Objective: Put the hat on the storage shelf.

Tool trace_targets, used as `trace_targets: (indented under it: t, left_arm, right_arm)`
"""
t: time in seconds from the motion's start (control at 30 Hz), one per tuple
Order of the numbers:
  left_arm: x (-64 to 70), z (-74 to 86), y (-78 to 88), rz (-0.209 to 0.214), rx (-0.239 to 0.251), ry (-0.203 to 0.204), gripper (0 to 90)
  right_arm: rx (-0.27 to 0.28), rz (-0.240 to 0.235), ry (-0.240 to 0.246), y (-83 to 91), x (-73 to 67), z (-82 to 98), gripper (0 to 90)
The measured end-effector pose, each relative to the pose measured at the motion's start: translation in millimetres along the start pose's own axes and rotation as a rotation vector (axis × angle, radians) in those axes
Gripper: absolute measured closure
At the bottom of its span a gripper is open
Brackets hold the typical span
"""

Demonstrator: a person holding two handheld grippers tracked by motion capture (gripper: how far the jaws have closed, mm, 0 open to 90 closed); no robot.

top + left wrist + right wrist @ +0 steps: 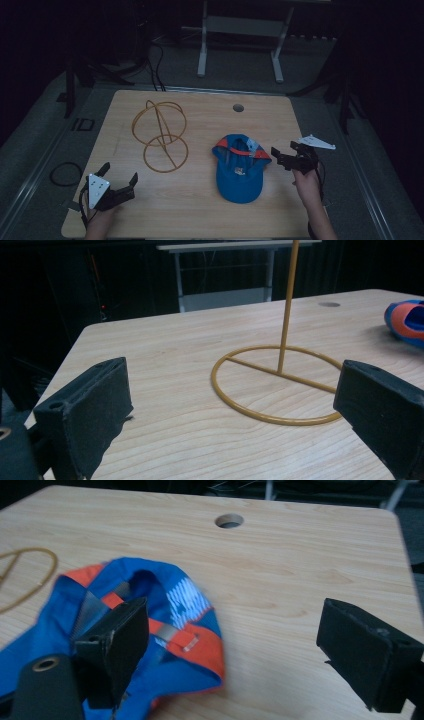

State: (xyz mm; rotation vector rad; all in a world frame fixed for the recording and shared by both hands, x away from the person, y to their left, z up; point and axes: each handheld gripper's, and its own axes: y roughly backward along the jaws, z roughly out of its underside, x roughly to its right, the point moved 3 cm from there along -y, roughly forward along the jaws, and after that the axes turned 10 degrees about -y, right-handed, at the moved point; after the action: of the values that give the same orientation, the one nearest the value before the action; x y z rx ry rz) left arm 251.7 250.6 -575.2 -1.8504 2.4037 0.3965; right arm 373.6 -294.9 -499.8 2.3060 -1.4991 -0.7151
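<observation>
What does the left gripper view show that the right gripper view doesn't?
The left gripper view alone shows the wire stand's upright rod rising from its round base, plus a pale frame behind the table. The right gripper view alone shows the blue cap's orange-trimmed inside and strap. Both share the wooden table with its round hole, part of the cap and stand, and wide-open black jaws.

Light wood-grain table [200, 205], rounded corners, round cable hole [238, 107] near far edge, right of centre. Yellow wire stand [160, 136] on left half: ring base flat on tabletop, upright post, wire loops on top. Blue cap with orange trim [239, 167] upside down, right of centre, nearer front edge.
</observation>
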Motion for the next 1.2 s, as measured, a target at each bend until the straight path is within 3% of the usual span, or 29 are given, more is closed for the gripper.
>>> trace_targets:
  t: [0.13, 0.3, 0.43, 0.63, 0.8, 1.0, 1.2]
  left_arm:
    - [0.4, -0.7, 0.1, 0.014, 0.005, 0.017, 2.4]
    - [2.8, -3.2, 0.8, 0.039, 0.007, 0.016, 2.5]
    - [3.2, -4.1, 1.6, 0.037, 0.014, 0.015, 2.5]
    - [1.1, -3.6, 1.6, 0.027, 0.011, 0.034, 2.5]
    - [-2.4, -2.8, 2.6, 0.011, 0.005, 0.055, 2.5]
    - [-1.5, -1.9, 0.8, 0.028, -0.001, 0.056, 2.5]
    - [-2.4, -1.9, 1.1, 0.018, 0.000, 0.062, 2.5]
  right_arm:
    - [-0.020, -0.011, 0.018, -5.2, -5.8, -4.7, 13.7]
    - [-0.082, -0.066, 0.037, -19.1, -17.4, -12.3, 13.7]
    - [-0.071, -0.082, 0.021, -26.2, -23.1, -16.7, 15.1]
    - [-0.107, -0.109, 0.059, -42.7, -34.2, -16.7, 15.3]
    - [-0.128, -0.091, 0.119, -58.8, -40.0, -14.3, 25.4]
    - [-0.156, -0.078, 0.103, -81.6, -37.2, -12.7, 30.0]
    - [-0.206, -0.058, 0.099, -105.7, -32.3, -8.9, 32.6]
